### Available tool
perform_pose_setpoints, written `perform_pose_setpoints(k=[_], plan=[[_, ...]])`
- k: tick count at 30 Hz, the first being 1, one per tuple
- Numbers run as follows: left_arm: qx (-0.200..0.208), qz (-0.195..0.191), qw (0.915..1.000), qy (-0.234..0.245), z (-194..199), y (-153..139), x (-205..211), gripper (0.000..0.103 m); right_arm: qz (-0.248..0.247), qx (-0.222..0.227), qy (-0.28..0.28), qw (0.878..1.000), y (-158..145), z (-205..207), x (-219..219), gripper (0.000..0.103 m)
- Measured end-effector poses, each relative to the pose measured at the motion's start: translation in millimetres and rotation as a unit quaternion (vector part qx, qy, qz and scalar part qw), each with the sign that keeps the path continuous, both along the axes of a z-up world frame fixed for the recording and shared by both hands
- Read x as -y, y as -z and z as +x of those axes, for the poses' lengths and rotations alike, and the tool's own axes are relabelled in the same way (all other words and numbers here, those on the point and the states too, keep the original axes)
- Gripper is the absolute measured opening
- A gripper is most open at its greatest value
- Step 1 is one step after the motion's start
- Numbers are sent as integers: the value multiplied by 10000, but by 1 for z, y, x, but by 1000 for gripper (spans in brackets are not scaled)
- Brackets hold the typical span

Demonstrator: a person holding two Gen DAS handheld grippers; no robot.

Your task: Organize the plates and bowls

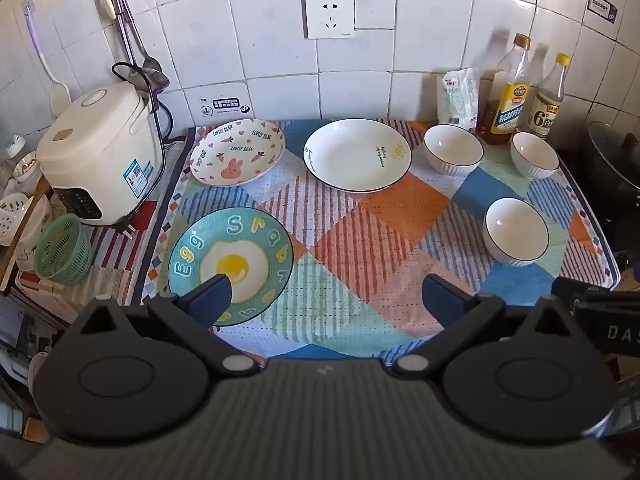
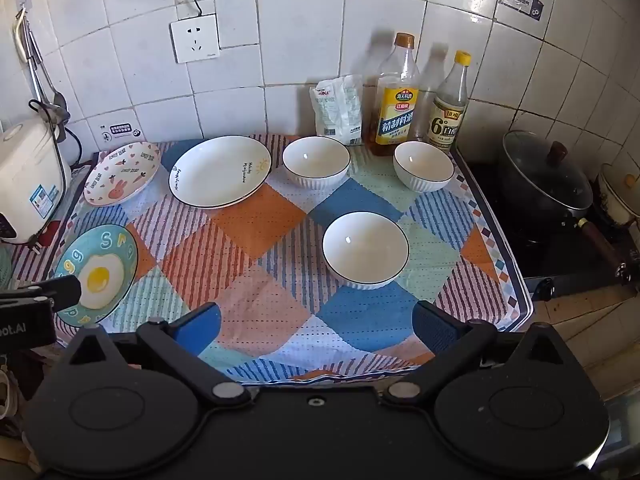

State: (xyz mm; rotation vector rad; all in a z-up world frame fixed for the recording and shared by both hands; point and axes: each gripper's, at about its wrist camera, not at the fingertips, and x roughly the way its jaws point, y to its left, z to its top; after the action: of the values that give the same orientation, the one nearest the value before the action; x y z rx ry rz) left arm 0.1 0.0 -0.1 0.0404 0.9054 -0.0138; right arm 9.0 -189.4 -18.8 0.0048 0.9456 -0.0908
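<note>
Plates (image 1: 357, 155), three, and bowls (image 2: 365, 250), three, all sit upright on the counter (image 2: 256, 240), bowls toward three o'clock, both grippers' jaws wide, empty.

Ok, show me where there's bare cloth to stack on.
Free: the cloth's middle, between egg plate, white plate and near bowl, and the near edge. Crowded: the back row by the bottles.

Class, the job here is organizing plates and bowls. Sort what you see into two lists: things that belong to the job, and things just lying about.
Belongs to the job:
egg plate
rabbit plate
white sun plate
three white bowls

Lying about:
rice cooker
two bottles
white packet
green basket
lidded pot
</note>
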Motion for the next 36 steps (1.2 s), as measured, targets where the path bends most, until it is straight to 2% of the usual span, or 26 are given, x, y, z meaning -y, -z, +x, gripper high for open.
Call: perform_pose_setpoints(k=[4,10,15,25,36], plan=[[-20,-15,10000,-57,2,1,-3,103,-28,29,20,10000,0,-1,0,103],[175,131,9997,-62,-7,-3,1,103,-50,32,16,10000,-2,-3,2,103],[70,4,9998,-197,-12,-1,-2,103,-95,52,26,9999,-3,-5,2,103],[118,14,9991,-416,-25,-3,-9,103,-151,85,-45,9998,-6,-11,-4,103],[141,104,9991,-385,-35,0,-11,103,-138,130,65,9998,-5,-19,0,103]])
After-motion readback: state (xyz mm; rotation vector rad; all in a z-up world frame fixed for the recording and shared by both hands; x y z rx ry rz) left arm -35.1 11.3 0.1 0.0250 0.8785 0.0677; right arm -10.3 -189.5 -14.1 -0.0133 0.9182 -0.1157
